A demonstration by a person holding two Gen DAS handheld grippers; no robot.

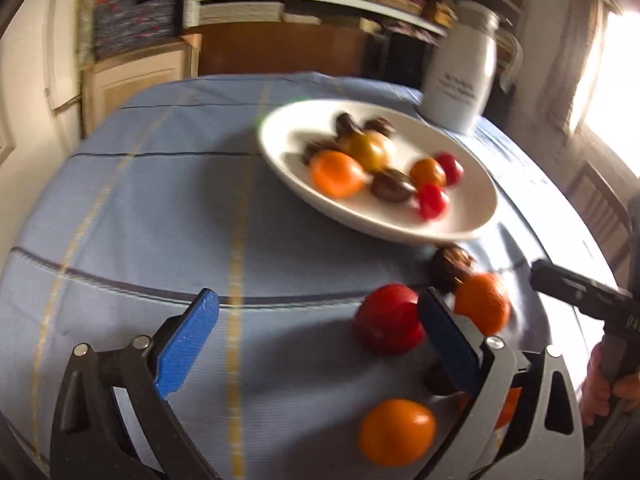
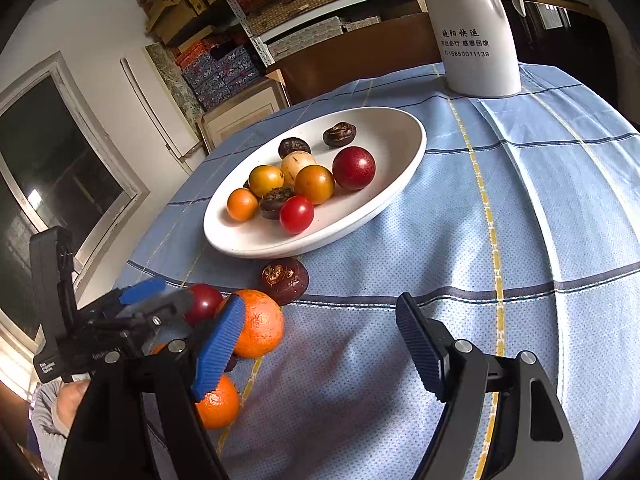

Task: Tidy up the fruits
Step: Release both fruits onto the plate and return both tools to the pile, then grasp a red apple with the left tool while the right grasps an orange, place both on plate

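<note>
Round bench (image 2: 520, 200) under a blue checked cloth, yellow and dark lines crossing it. White oval plate (image 2: 384, 204) toward the far middle, holding a heap of small fruit: dark red plum (image 2: 354, 168), cherry tomato (image 2: 296, 214), yellow-orange fruits, a pale one, several wrinkled dark brown ones. White jug (image 2: 478, 28) with printed lettering upright at the far edge, just beyond the plate's far end.

Loose fruit on the cloth near the plate's near rim: wrinkled brown fruit (image 2: 285, 279) just beside the rim, large orange (image 2: 258, 323) touching it on the near side, red fruit (image 2: 205, 302) just left of the orange, smaller orange (image 2: 218, 402) nearer still. Same cluster blurred in the left wrist view: red fruit (image 1: 387, 319), orange (image 1: 482, 303) right of it, brown fruit (image 1: 451, 267) beyond, another orange (image 1: 396, 432) closest.

Left gripper (image 1: 318, 330) spread wide, blue fingers (image 1: 188, 344) well apart, nothing pressed between them; red fruit just inside the right finger, bare cloth across the rest of the gap. Seen from the right wrist view, left gripper (image 2: 176, 300) low over the cluster from the left, held by a hand (image 2: 70, 400) in a grey sleeve.

Right gripper (image 2: 320, 344) also parted and empty, its left finger (image 2: 218, 348) overlapping the large orange in view, contact impossible to tell; right finger over bare cloth.
</note>
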